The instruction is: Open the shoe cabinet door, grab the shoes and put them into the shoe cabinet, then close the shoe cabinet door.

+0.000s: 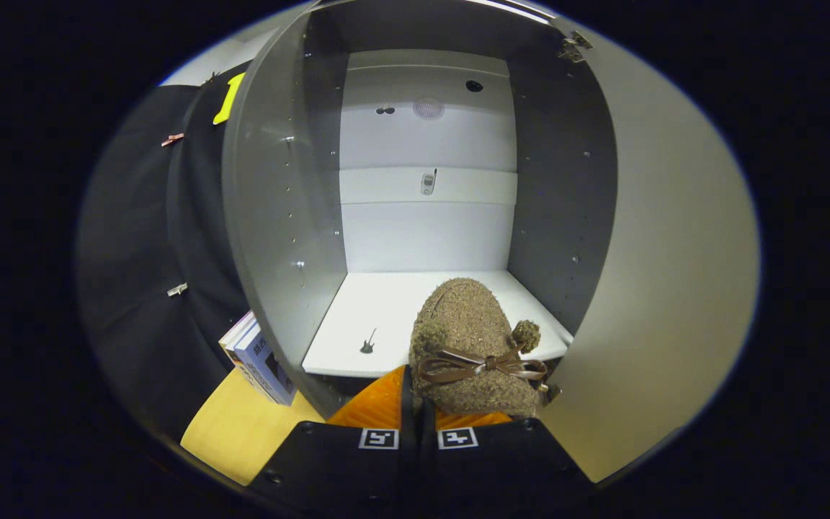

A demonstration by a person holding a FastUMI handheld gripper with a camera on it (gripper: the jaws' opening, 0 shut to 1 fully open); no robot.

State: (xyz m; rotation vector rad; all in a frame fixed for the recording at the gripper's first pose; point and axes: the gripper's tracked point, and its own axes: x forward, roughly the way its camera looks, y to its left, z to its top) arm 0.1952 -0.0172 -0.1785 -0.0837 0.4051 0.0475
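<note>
Off to our left, books (260, 360) lean against the cabinet's (282, 216) outer wall. Next comes its white shelf (379, 310), bare apart from a small dark mark. Our gripper (418, 414) has its fingers pressed together on the heel of the shoe (469, 339), whose toe reaches over the shelf's front edge. The fuzzy shoe looks light and soft, so pinching the firmer heel rim seems wise. Rightmost, the door (667, 288) stands open.
</note>
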